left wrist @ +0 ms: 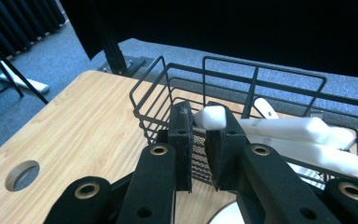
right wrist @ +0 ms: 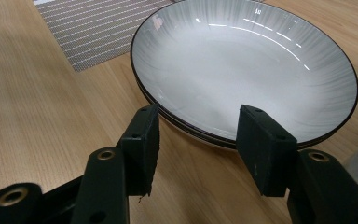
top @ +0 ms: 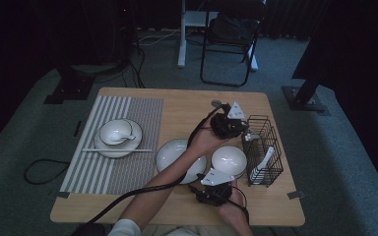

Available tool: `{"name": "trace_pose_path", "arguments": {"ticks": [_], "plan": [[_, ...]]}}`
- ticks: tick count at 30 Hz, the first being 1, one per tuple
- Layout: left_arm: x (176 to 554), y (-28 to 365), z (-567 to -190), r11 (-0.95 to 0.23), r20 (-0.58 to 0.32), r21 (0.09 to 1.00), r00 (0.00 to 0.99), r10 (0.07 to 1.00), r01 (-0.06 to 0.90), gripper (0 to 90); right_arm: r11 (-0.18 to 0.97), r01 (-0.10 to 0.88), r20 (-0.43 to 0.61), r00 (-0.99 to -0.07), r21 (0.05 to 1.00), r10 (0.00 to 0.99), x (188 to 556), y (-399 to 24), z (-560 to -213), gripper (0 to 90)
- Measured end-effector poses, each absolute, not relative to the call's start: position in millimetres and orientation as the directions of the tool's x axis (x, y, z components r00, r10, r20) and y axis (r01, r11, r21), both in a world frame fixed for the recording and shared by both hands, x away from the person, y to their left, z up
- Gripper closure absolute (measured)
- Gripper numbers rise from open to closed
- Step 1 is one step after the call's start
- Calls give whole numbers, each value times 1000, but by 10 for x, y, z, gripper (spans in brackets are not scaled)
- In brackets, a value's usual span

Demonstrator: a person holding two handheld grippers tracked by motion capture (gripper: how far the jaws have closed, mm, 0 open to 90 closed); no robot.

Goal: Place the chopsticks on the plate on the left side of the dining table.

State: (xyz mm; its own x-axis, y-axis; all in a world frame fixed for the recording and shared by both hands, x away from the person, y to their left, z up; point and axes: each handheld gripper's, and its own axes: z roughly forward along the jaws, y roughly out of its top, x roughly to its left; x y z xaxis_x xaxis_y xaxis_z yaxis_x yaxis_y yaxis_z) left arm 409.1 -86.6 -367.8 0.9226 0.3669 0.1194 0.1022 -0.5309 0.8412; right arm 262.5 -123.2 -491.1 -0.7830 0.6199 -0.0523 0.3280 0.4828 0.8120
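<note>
Black wire makes up the basket [top: 263, 147], which stands at the right end of the wooden surface [top: 128, 196]; every place below is told from it. Inside lie white spoons [left wrist: 303, 128]: two long handles show side by side in the left gripper view, and a third rounded tip pokes up behind them, though whether that is a third spoon I cannot tell. The left gripper [left wrist: 199, 140] reaches into the basket over its near rim, its fingers nearly closed, with the blunt white end of a spoon handle [left wrist: 212, 116] just at their tips; whether the pads press on it I cannot tell.

Just left of the basket stands an empty white bowl [top: 229, 160], and left of that an empty grey plate [top: 174, 152] with a dark rim. The right gripper [right wrist: 198, 140] sits below the bowl, near the surface's front edge, its fingers open with nothing between them, pointing at the plate's rim.

Well left of the basket, on a striped mat [top: 113, 142], a second plate [top: 133, 140] carries a second bowl [top: 110, 132] with one spoon [top: 124, 135] in it; a pair of chopsticks [top: 115, 150] lies across that plate's near edge. No writing can be read anywhere.
</note>
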Motion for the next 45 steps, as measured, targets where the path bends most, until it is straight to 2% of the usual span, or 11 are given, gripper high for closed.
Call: {"name": "trace_pose_path", "arguments": {"ticks": [24, 45], "plan": [[4285, -1020, -3799, -550, 86, 820, 916, 391, 158, 838, 487, 324, -54, -788, 811, 613, 2628, -1215, -4922, 488], [4133, -630, -3553, -469, 92, 877, 923, 375, 103, 847, 492, 321, -56, -792, 810, 608, 2630, -1199, -4935, 488]]}}
